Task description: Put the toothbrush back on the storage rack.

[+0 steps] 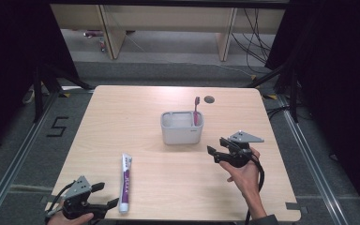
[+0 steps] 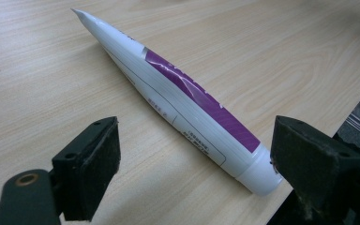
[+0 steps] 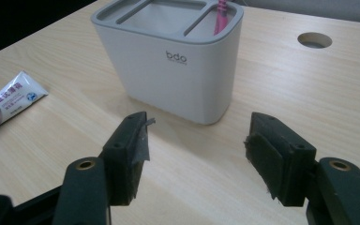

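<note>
A white and purple toothpaste tube (image 1: pixel 126 183) lies flat near the table's front left, cap end toward the front edge. My left gripper (image 1: pixel 105 194) sits just left of that cap end, jaws open. In the left gripper view the tube (image 2: pixel 187 103) runs away between the two pads, its cap close to the right pad, untouched. A grey-white holder (image 1: pixel 182 127) stands mid-table with a pink toothbrush (image 1: pixel 197 110) upright in its right slot. My right gripper (image 1: pixel 216 146) hovers right of and in front of the holder (image 3: pixel 168 61), open, nothing between its jaws.
A round cable hole (image 1: pixel 209 99) sits in the tabletop behind the holder. The table's front edge (image 1: pixel 168 219) runs right beside the left gripper. Bare wood lies between the tube and the holder. Black stands and cables flank the table on the floor.
</note>
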### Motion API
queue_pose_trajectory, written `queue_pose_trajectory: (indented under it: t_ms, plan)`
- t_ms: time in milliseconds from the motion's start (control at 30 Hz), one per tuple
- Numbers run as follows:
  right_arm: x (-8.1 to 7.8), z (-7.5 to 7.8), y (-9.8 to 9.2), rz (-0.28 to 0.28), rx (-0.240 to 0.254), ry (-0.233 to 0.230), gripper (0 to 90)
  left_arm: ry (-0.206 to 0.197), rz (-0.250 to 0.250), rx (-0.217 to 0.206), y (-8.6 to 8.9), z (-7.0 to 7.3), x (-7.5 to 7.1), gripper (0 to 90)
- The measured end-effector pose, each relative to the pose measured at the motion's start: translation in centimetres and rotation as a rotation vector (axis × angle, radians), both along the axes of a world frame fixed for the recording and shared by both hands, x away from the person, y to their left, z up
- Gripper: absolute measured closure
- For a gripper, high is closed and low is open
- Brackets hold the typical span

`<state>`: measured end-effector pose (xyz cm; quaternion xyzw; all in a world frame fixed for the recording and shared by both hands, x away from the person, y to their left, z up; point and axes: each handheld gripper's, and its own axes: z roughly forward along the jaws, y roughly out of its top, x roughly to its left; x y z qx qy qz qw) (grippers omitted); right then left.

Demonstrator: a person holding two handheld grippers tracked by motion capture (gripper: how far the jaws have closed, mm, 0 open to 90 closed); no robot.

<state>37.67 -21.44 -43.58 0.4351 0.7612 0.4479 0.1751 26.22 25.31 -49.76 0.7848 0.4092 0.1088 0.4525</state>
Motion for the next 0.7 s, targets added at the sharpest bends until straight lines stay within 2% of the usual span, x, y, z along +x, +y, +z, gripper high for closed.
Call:
queue_pose_trajectory:
  t_ms: [100,133,167,200,267,300,333,367,400,433,467,500,533,567,633,667,700]
  plan:
    - [-0.5,-0.3,0.1,0.0,0.011,0.004,37.5,-0.001,0.004,-0.003,0.0,0.0,0.0,15.9]
    - [-0.7,-0.4,-0.1,0.003,-0.008,-0.006,37.3,-0.001,0.005,-0.002,0.0,0.0,0.0,16.0]
    - [-1.0,-0.5,0.1,-0.005,0.015,0.002,37.1,-0.002,0.004,-0.002,0.0,0.0,0.0,16.0]
    - [-1.0,-0.6,-0.1,0.005,-0.012,-0.012,36.8,-0.001,0.0,-0.004,0.0,0.0,0.0,15.9]
    - [-1.6,-0.7,0.2,-0.004,0.01,0.036,36.7,-0.002,0.0,-0.005,0.0,0.0,0.0,15.9]
    - [-1.7,-0.9,0.2,0.004,0.021,0.024,36.6,-0.003,0.002,-0.005,0.0,0.0,0.0,15.9]
    - [-1.6,-1.0,0.1,0.022,-0.004,-0.003,36.6,-0.003,0.001,-0.006,0.0,0.0,0.0,15.9]
    - [-1.9,-1.0,0.1,0.014,-0.011,0.006,36.6,-0.001,0.0,-0.003,0.0,0.0,0.0,15.9]
    - [-2.1,-1.2,0.2,0.011,0.002,0.025,36.6,0.0,-0.005,0.003,0.0,0.0,0.0,15.9]
    - [-2.1,-1.3,0.1,0.023,-0.015,0.011,36.6,0.0,-0.005,0.003,0.0,0.0,0.0,15.9]
    - [-2.4,-1.4,0.2,0.021,0.0,0.037,36.6,0.001,-0.005,0.004,0.0,0.0,0.0,16.0]
    - [-2.5,-1.5,0.3,0.013,0.01,0.03,36.6,0.0,-0.004,0.002,0.0,0.0,0.0,16.0]
    - [-2.5,-1.6,0.1,0.033,0.0,0.03,36.5,-0.001,-0.003,0.002,0.0,0.1,0.0,15.9]
    - [-2.7,-1.8,0.1,0.012,-0.012,0.031,36.5,-0.002,0.001,-0.004,0.0,0.0,0.0,15.9]
    - [-3.0,-1.9,-0.2,0.022,-0.023,0.028,36.3,-0.007,0.003,-0.004,0.0,0.0,0.0,16.0]
    - [-3.1,-2.1,-0.2,0.029,-0.003,0.031,36.2,-0.004,0.002,-0.002,0.0,0.0,0.0,16.0]
    - [-3.5,-2.1,-0.2,0.011,0.011,0.068,36.1,-0.005,0.001,-0.001,0.0,0.0,0.0,15.9]
